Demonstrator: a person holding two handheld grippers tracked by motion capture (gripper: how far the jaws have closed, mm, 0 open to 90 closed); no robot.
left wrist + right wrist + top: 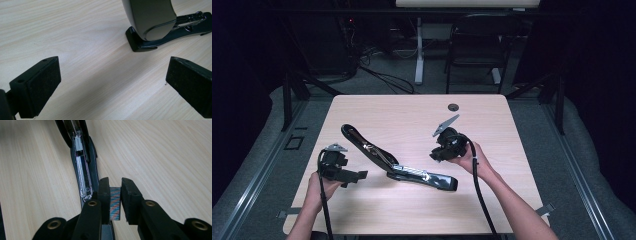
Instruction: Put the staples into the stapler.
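We see a table (377, 107) of pale wood grain, smooth and matt. On it, the stapler (377, 155) lies opened out, its black plastic shell glossy. Inside the stapler, the channel (83, 173) looks like bright, shiny metal. Just above that channel, the right gripper (115, 202) pinches a staple strip (115, 203) with an iridescent metallic sheen. The left gripper (112, 82) carries matt black pads (45, 85), rough-faced.

A dark recording lab: a lone wooden table (377, 107), black curtains, floor cables (382, 75), a chair (477, 45).
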